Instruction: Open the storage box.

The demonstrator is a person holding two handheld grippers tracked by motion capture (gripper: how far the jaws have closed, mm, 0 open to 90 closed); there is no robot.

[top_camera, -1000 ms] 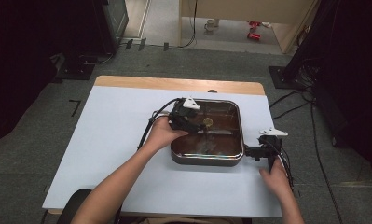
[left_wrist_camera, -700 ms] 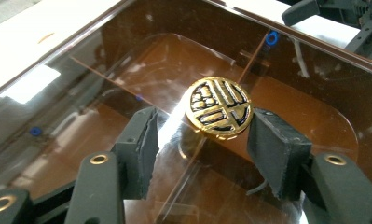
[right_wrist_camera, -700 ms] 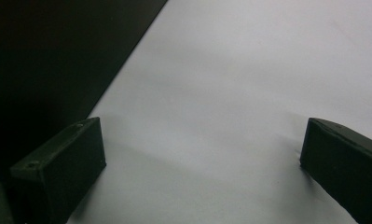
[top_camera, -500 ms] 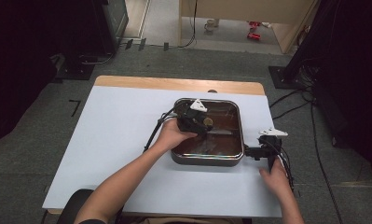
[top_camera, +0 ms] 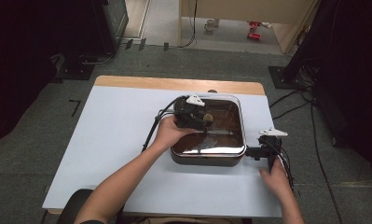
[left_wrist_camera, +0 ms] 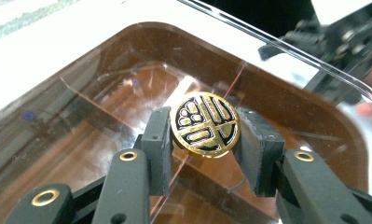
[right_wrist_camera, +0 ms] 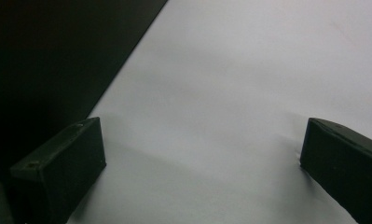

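A square dark pan [top_camera: 207, 157] sits on the white table [top_camera: 104, 140] under a clear glass lid [top_camera: 228, 128] with a round black-and-gold knob [top_camera: 207, 117]. My left gripper [top_camera: 201, 119] reaches over the lid from the left. Its jaws have just been closing, and in the left gripper view the two pads [left_wrist_camera: 158, 140] press on either side of the knob [left_wrist_camera: 207, 123], so the gripper [left_wrist_camera: 204, 140] is shut on it. My right gripper [top_camera: 257, 151] rests by the pan's right side. Its jaws [right_wrist_camera: 202, 163] stand wide open over bare table with nothing between them.
The pan stands right of the table's centre, near the wooden back edge [top_camera: 174, 84]. Cables [top_camera: 151, 133] trail from the left gripper across the table. A dark mass [right_wrist_camera: 48, 56], perhaps the pan's wall, lies left of the right jaws. Dark equipment and floor cables surround the table.
My left hand has moved right from the pan's left rim to over the lid, and its jaws have come together on the knob. The right hand has kept still.
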